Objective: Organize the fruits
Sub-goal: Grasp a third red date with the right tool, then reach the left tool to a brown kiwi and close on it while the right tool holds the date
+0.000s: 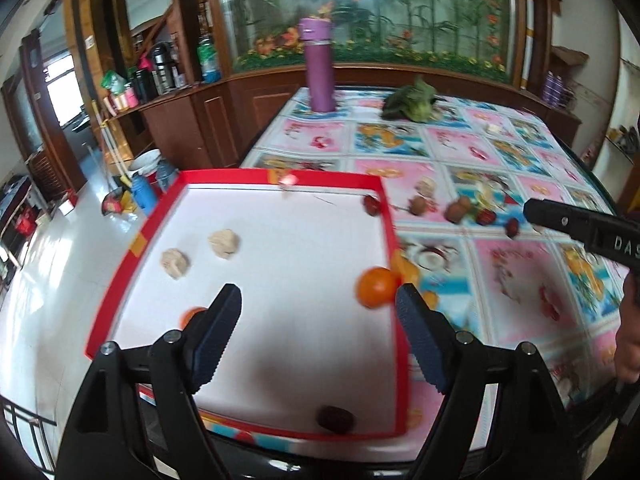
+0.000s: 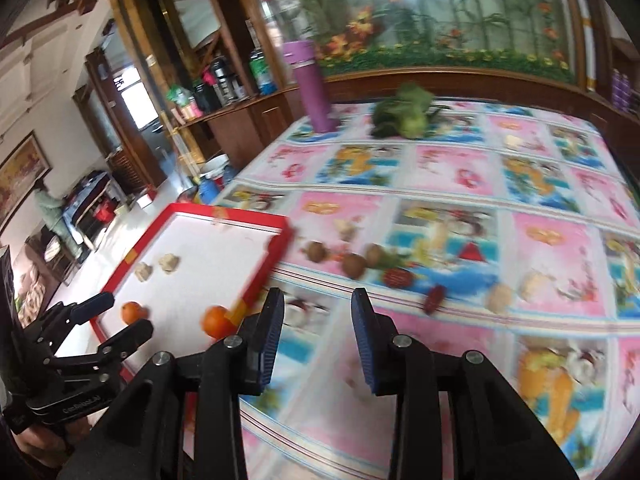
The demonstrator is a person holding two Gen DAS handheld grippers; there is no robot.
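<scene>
A dining table [image 2: 460, 216] under a bright fruit-print cloth, with wood cabinets and a flowered glass partition behind. On its left part, a red-rimmed tray [image 1: 394, 240] already holding two pale walnuts [image 1: 224, 243], two oranges [image 1: 377, 287] by the near rim, and dark red dates [image 1: 335, 419]. On the cloth beyond the tray's right rim: three brown kiwis [image 2: 354, 265], more dates [image 2: 396, 278], more walnuts [image 2: 498, 298]. Left gripper [image 1: 318, 336] hanging over the tray, jaws spread, empty. Right gripper [image 2: 318, 328] low over the cloth beside the tray, also parted and empty. Gathering seemingly midway; probably next, reaching forward to a loose kiwi or date, closing gently, carrying into the tray.
</scene>
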